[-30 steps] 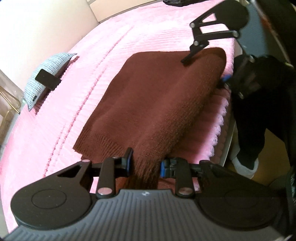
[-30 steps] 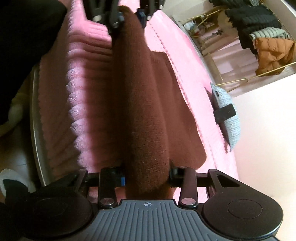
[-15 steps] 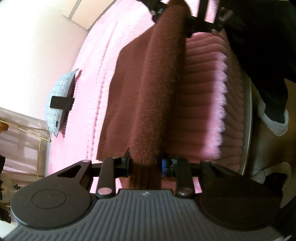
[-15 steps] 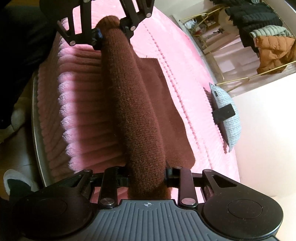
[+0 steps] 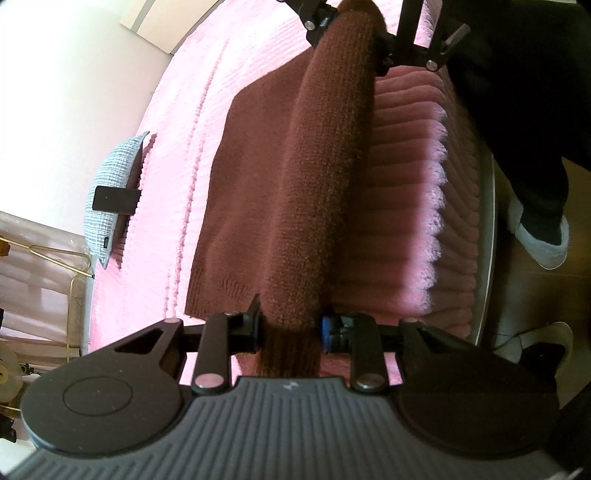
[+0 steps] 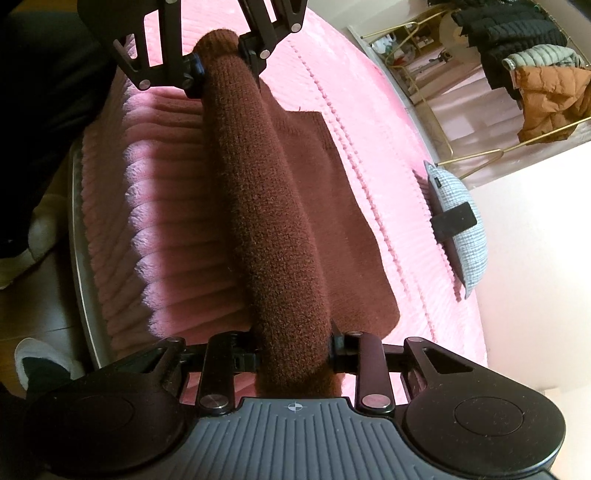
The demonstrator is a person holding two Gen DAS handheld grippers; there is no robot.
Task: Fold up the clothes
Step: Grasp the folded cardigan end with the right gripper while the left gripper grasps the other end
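A dark brown knitted sweater (image 5: 266,177) lies on the pink bed cover (image 5: 177,122). Its near edge is raised and stretched into a thick band (image 6: 266,206) between both grippers. My left gripper (image 5: 290,328) is shut on one end of that band, and the fabric bunches between the pads. My right gripper (image 6: 293,354) is shut on the other end. Each gripper also shows at the top of the other's view: the right gripper (image 5: 351,27) and the left gripper (image 6: 221,55), both clamped on the band. The rest of the sweater lies flat on the bed.
A grey checked pillow (image 6: 458,221) with a black tag lies on the far side of the bed. The bed's ribbed pink edge and metal frame (image 5: 487,240) run alongside the band. A person's dark trouser leg and white slipper (image 5: 543,240) stand beside it. A clothes rack (image 6: 535,74) stands beyond.
The left gripper's view has rolled. The sweater's near edge rose from lying slack on the bed into a taut band between the two grippers. Both grips held throughout.
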